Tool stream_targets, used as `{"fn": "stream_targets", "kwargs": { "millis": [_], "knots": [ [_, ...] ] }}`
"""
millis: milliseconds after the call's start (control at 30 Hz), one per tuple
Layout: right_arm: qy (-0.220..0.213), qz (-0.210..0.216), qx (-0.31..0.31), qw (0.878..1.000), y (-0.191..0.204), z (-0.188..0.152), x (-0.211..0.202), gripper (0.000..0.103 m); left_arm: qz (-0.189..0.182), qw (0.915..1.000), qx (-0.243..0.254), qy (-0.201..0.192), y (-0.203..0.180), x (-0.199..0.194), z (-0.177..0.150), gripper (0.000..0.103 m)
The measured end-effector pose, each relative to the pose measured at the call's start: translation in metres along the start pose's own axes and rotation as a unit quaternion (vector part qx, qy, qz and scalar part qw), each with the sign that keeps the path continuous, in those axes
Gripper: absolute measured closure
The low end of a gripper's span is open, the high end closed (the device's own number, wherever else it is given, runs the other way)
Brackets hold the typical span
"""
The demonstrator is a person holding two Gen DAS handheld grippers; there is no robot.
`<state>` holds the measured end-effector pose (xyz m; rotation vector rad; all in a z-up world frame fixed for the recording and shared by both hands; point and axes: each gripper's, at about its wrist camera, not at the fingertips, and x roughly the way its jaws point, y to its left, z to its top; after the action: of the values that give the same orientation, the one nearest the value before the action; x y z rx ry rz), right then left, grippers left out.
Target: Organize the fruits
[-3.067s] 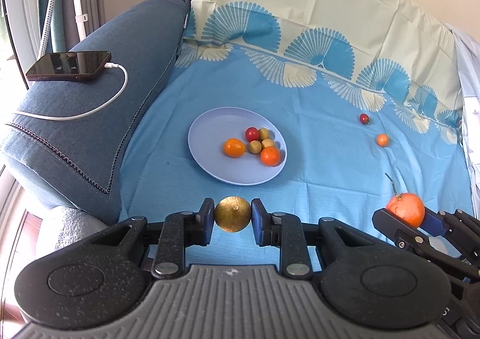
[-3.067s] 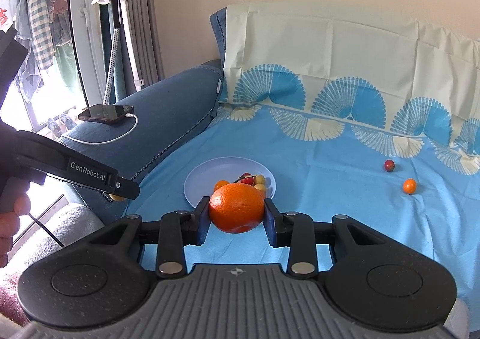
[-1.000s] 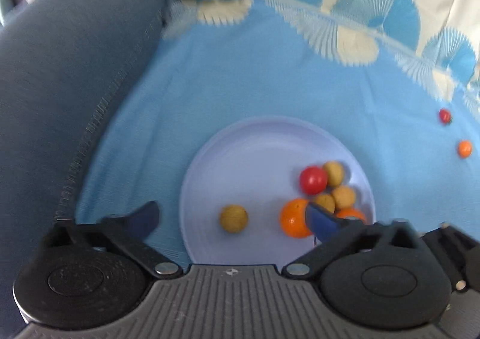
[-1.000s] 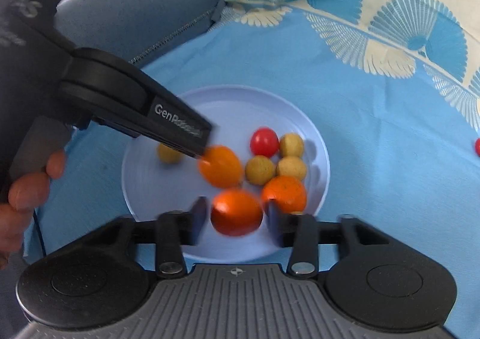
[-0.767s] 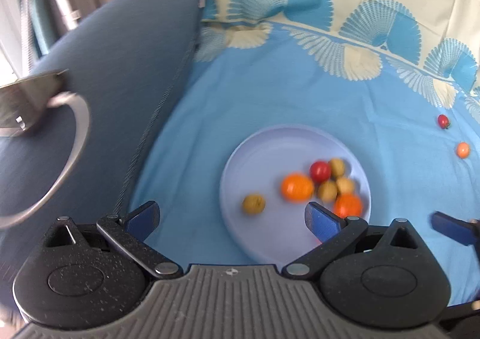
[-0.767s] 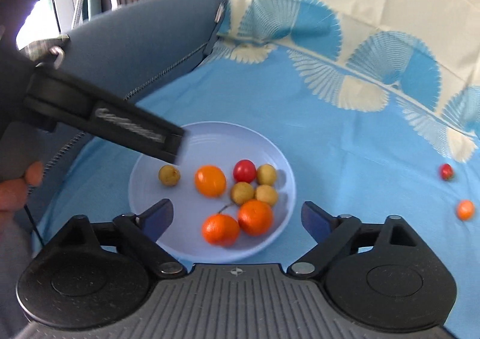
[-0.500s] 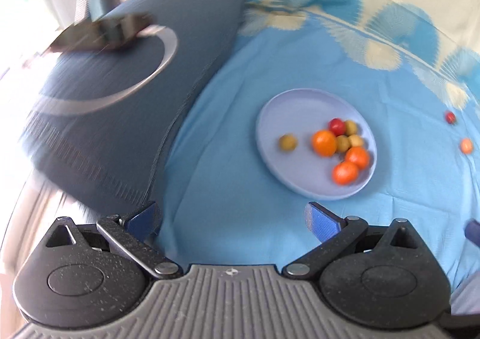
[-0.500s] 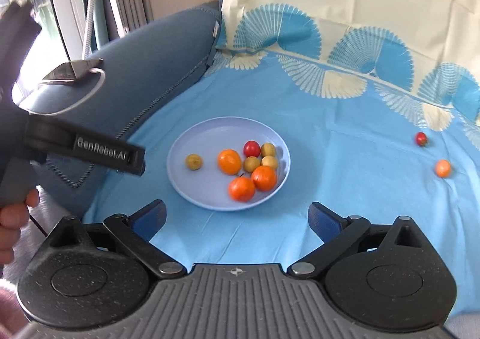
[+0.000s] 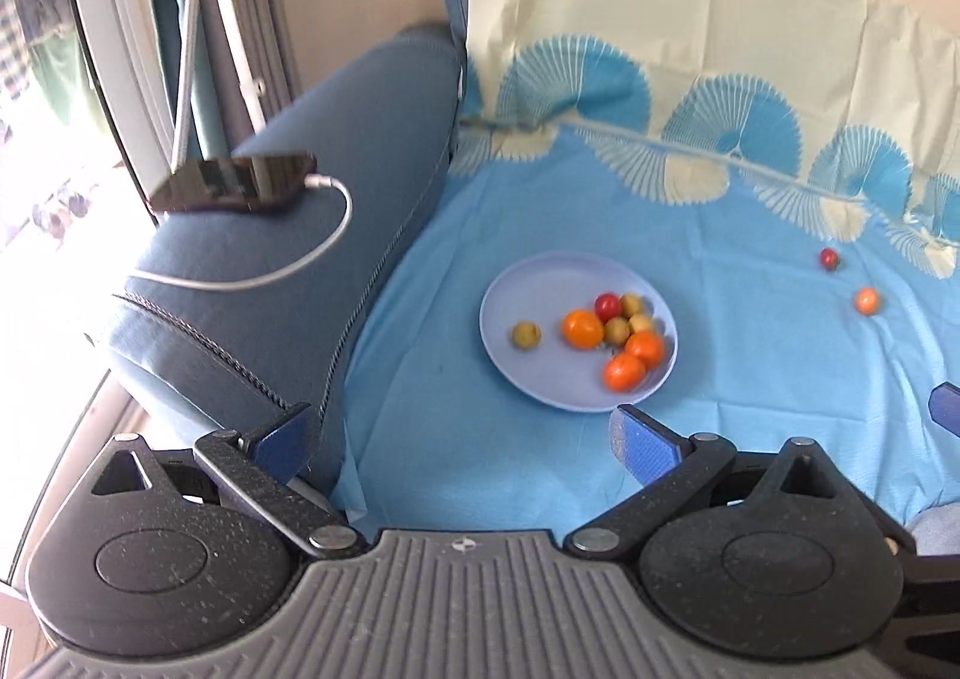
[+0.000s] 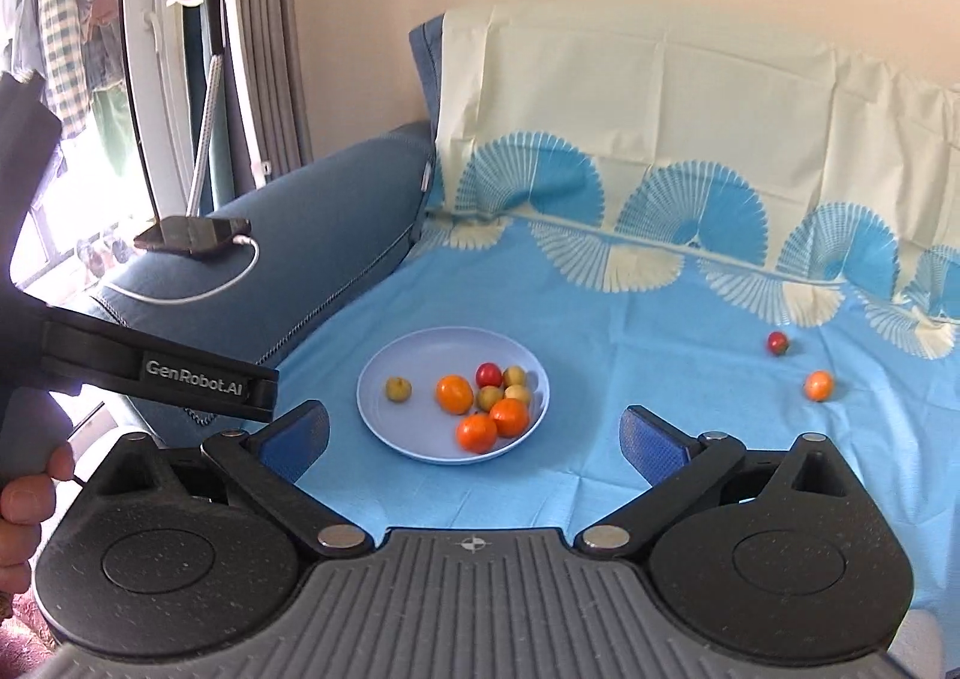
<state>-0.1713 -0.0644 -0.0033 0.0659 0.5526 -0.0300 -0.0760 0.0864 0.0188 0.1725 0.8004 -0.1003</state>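
Observation:
A pale blue plate (image 9: 528,283) (image 10: 414,361) lies on the blue cloth and carries several small fruits: oranges (image 9: 582,329) (image 10: 477,433), yellow-green ones (image 9: 526,335) (image 10: 397,388) and a red one (image 9: 607,306) (image 10: 489,375). A red fruit (image 9: 829,258) (image 10: 777,343) and a small orange fruit (image 9: 867,300) (image 10: 818,385) lie loose on the cloth to the right. My left gripper (image 9: 462,433) is open and empty, well short of the plate. My right gripper (image 10: 474,433) is also open and empty, its blue pads wide apart in front of the plate.
A blue sofa armrest (image 9: 336,187) (image 10: 324,223) bounds the cloth on the left, with a phone (image 9: 234,181) (image 10: 192,235) and its white cable on top. A window and a stand are behind it. A person's hand (image 10: 24,505) holds the left tool.
Both grippers let go of their fruits onto the plate, opened wide, then pulled back and up from it. The plate now looks smaller and farther away.

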Motion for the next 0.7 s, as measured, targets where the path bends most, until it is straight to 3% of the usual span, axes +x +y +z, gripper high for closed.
{"fn": "stream_targets", "kwargs": {
  "millis": [167,700],
  "knots": [
    [-0.043,0.002,-0.026,0.999,0.004,-0.003,-0.028,0.001,0.001,0.9997,0.007,-0.022,-0.006,-0.015,0.001,0.000],
    [-0.053,-0.003,-0.002,0.999,-0.001,-0.004,-0.040,0.001,0.010,0.9996,0.014,-0.024,-0.005,-0.025,-0.005,0.000]
  ]
}}
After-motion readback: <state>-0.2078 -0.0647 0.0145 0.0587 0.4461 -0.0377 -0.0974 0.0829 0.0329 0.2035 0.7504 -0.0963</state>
